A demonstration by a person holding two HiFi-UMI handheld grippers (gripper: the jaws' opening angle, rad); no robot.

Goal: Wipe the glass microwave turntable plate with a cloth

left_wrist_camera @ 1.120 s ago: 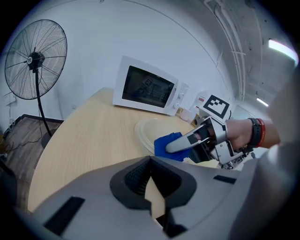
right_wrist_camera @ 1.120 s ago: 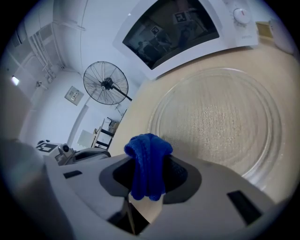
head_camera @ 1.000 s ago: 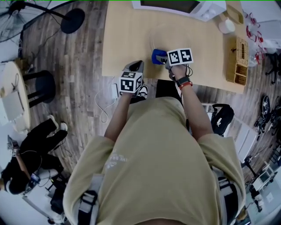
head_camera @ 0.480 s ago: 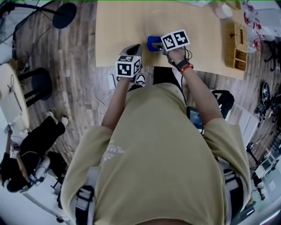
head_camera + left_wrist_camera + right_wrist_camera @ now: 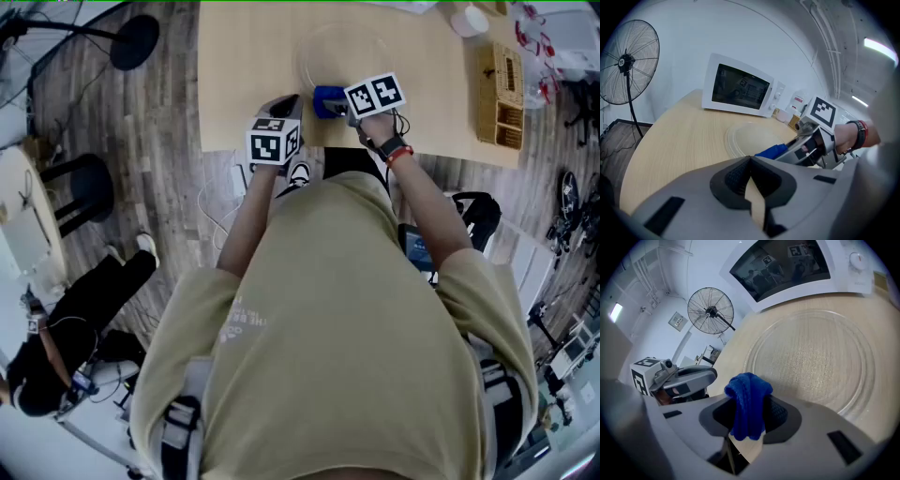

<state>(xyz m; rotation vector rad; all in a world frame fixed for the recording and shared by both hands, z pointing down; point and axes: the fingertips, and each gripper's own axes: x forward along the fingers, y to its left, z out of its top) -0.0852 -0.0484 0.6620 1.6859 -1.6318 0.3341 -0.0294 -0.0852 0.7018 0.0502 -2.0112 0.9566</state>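
Jaws first: we're pinching a blue cloth [image 5: 747, 399] in the right gripper [image 5: 746, 416], jaws clamped on the folded fabric with a tuft poking up above them. We're carrying nothing in the left gripper [image 5: 749, 164], whose jaws are pressed together with only a thin slit showing between them. We're holding both at the near edge of the light wooden table [image 5: 244, 66], left gripper just beside the right. A black pedestal fan [image 5: 628, 61] is standing on the floor off the table's left side, and a white microwave [image 5: 740, 91] is sitting at the back of the table with its door closed. The glass turntable plate [image 5: 811, 357] is lying flat on the tabletop between the microwave and our grippers. The cloth is hanging right at its near rim, though we can't tell if it's touching the glass. A wicker organiser [image 5: 497, 94] is sitting by the table's right edge, well apart from the plate.
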